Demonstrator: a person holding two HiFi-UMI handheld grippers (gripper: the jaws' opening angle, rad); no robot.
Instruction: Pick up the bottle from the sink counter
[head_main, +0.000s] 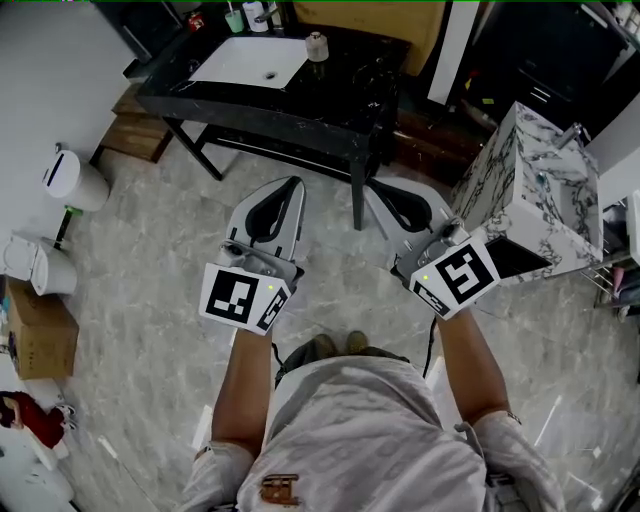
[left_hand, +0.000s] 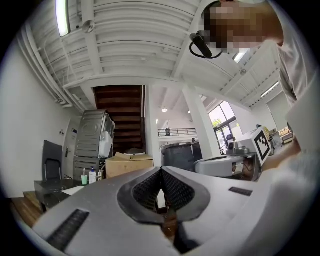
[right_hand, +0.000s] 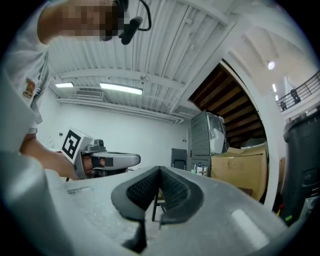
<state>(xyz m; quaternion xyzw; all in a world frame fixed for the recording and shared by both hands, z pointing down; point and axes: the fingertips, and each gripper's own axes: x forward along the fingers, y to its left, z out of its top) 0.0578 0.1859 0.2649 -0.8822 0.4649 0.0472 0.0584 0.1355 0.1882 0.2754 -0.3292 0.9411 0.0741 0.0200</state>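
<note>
Head view puts the bottle (head_main: 255, 15) upright at the back edge of the black worktop (head_main: 340, 85), just beside a green cup (head_main: 233, 20) and behind the white basin (head_main: 250, 62) set into the top. A small capped container (head_main: 316, 45) stands at the basin's right corner. The worktop rests on a black frame over a grey marbled floor (head_main: 150, 280).

Well short of it, the person holds both grippers out side by side, pointing toward the worktop. The left gripper (head_main: 297, 181) has its jaws together with nothing between them, and so does the right gripper (head_main: 378, 186).

A marble-patterned cabinet (head_main: 530, 190) stands to the right. At the left, along the white wall, are a white bin (head_main: 72, 180) and a cardboard box (head_main: 40, 335).
</note>
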